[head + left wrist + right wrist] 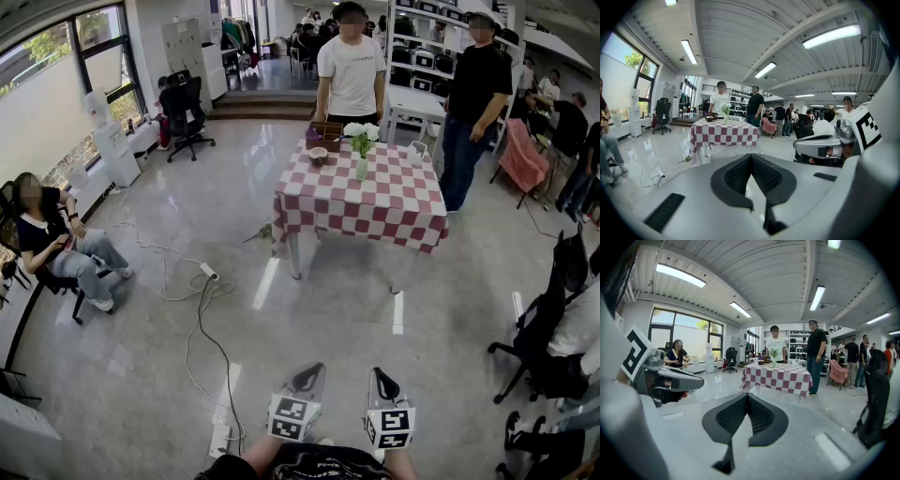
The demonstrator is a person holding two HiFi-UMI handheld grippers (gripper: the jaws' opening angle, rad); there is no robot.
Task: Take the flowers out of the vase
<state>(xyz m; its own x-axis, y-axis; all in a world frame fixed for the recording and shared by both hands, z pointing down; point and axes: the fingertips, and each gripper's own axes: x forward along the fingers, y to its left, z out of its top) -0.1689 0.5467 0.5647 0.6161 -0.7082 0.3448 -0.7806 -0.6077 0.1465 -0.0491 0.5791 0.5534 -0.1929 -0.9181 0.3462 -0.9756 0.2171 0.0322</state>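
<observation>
A small pale vase point(362, 170) with white flowers point(361, 132) stands upright on a table with a red-and-white checked cloth point(375, 208), far across the floor. My left gripper point(308, 372) and right gripper point(379, 375) show side by side at the bottom of the head view, both shut and empty, well short of the table. In the left gripper view the gripper point(751, 158) points at the table point(724, 132) and the flowers point(725, 109). The right gripper point(747, 396) has the vase point(774, 363) ahead of it, on the cloth point(778, 377).
Two people point(351, 67) point(475, 94) stand behind the table. A person point(54, 242) sits at the left. Cables and a power strip point(204, 298) trail over the floor between me and the table. Office chairs point(542, 330) stand at the right. A bowl point(319, 155) and a brown box point(327, 133) share the tabletop.
</observation>
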